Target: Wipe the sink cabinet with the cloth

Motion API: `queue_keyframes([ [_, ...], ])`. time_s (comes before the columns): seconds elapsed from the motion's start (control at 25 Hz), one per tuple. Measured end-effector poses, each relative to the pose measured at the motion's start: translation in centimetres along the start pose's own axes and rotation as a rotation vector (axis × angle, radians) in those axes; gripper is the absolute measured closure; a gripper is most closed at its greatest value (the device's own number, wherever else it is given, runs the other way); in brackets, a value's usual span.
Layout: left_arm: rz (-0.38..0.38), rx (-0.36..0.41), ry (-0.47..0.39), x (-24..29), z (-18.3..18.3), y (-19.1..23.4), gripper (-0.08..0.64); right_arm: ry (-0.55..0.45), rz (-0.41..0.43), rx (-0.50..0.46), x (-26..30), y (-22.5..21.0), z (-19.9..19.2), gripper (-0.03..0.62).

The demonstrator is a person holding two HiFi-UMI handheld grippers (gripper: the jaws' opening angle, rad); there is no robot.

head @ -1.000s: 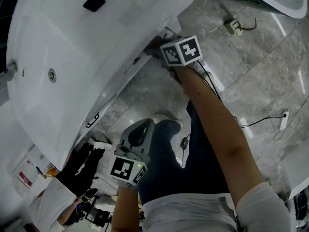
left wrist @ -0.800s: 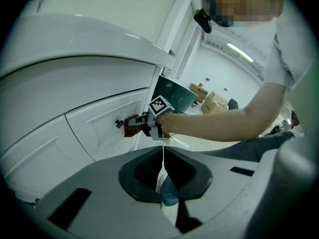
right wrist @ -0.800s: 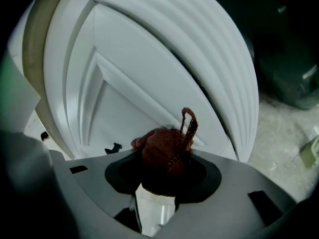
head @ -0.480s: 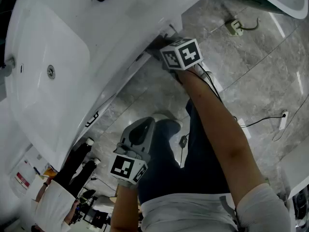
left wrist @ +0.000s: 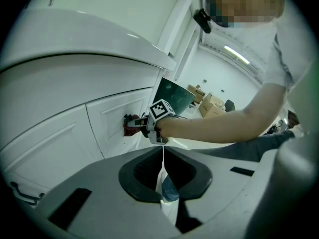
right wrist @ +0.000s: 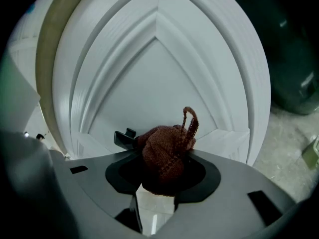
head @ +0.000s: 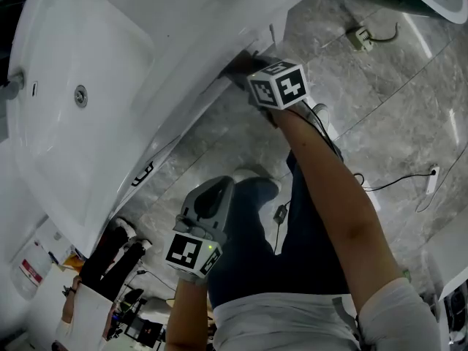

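Right gripper view is showing the right claw (right wrist: 159, 176) clamping a bunched rust-brown cloth (right wrist: 166, 151); the cloth is sitting straight ahead of it, seemingly pressing against the white sink cabinet door (right wrist: 159, 73), low on its panel; the left claw (left wrist: 162, 176), jaws together and empty, is hanging well back from that door.

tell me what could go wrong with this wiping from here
1. The cloth is a small wad in the right tool, so the bare black fingertip beside it might scrape the door.
2. A loose loop sticks out of the wad; it could snag and pull the cloth free.
3. A cable lies on the floor close by; a sideways step may catch it.
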State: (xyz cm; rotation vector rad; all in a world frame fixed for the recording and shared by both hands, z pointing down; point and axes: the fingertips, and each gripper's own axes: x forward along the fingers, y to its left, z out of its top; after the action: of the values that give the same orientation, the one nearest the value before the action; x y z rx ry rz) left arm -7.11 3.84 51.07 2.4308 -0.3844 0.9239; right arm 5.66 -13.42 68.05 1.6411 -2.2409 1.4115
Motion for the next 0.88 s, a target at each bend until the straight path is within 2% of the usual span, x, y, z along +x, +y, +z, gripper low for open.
queue_keyframes([
  [0.32, -0.01, 0.006, -0.013, -1.3, -1.6, 1.4, 0.538, 0.004, 0.006, -0.037, 1.5, 3.0, -1.6, 0.423],
  [0.88, -0.032, 0.008, -0.003, -4.7, -3.8, 2.6, 0.538, -0.014, 0.005, -0.023, 2.3, 8.2, -2.4, 0.423],
])
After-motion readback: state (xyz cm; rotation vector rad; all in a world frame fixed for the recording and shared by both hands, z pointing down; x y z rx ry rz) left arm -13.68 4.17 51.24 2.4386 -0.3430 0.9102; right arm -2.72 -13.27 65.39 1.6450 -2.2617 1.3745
